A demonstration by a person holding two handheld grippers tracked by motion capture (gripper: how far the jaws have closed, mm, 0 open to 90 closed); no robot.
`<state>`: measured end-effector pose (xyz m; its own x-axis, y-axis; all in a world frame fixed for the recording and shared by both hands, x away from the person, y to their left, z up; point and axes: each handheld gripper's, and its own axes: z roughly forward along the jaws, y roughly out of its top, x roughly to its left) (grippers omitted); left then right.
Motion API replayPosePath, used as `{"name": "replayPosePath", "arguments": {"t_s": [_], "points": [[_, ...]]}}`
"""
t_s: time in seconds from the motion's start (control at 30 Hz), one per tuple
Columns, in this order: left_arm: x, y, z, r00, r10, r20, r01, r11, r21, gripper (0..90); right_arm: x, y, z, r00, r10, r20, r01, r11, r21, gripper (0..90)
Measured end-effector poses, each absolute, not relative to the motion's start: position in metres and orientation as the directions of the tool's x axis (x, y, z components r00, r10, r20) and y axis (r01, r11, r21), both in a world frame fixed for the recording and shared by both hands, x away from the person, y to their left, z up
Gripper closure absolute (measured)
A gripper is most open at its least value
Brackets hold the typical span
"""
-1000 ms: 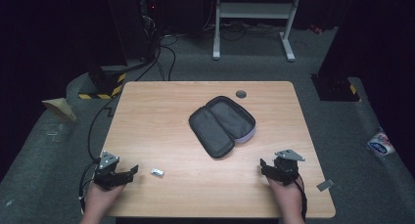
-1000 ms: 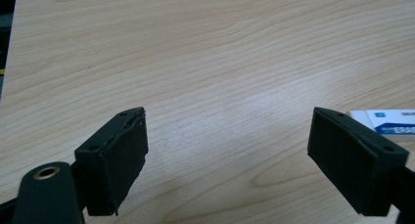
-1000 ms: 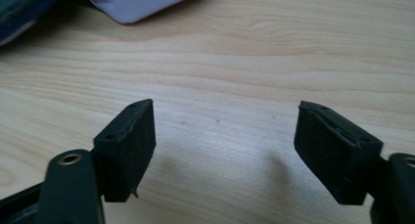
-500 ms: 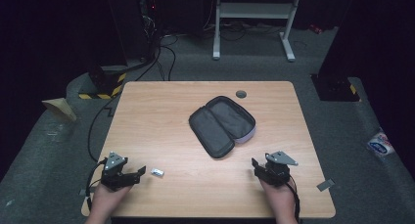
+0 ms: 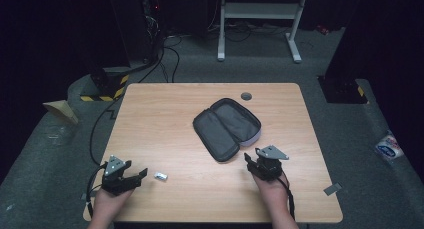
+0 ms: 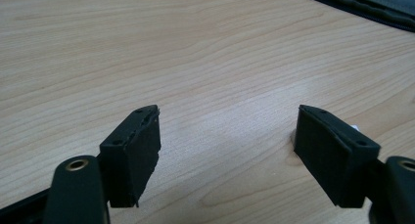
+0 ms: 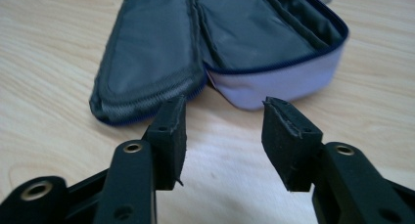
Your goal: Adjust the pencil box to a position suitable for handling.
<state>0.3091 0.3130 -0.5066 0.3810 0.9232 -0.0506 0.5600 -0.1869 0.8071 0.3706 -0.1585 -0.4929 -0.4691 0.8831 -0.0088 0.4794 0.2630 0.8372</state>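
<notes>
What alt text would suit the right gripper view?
Two open black jaws of the right gripper point at an unzipped pencil case lying open on a wooden table, its grey lining showing and nothing visible inside.

The counter [image 5: 210,139] is evenly lit from above while the surrounding floor falls into darkness. Both gripper views blur nearest the lens, with soft shadows under the jaws.

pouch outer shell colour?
Pale lilac, with dark blue zip edging and grey lining; the pouch shows best in the right gripper view.
</notes>
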Motion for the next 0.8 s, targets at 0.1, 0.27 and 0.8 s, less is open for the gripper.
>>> {"name": "replayPosePath", "arguments": {"t_s": [0.1, 0.27, 0.8], "points": [[0.308, 0.314, -0.507, 0.379, 0.924, -0.047, 0.558, -0.188, 0.808, 27.2, 0.382, -0.149, -0.492, -0.484, 0.875, -0.008, 0.479, 0.272, 0.835, 54.1], [0.307, 0.315, -0.508, 0.378, 0.925, -0.024, 0.547, -0.203, 0.812, 27.0, 0.395, -0.135, -0.49, -0.495, 0.868, -0.024, 0.465, 0.289, 0.837, 58.7], [0.312, 0.312, -0.51, 0.396, 0.918, -0.01, 0.546, -0.227, 0.806, 27.0, 0.417, -0.114, -0.501, -0.505, 0.863, -0.017, 0.485, 0.3, 0.822, 81.1]]}}
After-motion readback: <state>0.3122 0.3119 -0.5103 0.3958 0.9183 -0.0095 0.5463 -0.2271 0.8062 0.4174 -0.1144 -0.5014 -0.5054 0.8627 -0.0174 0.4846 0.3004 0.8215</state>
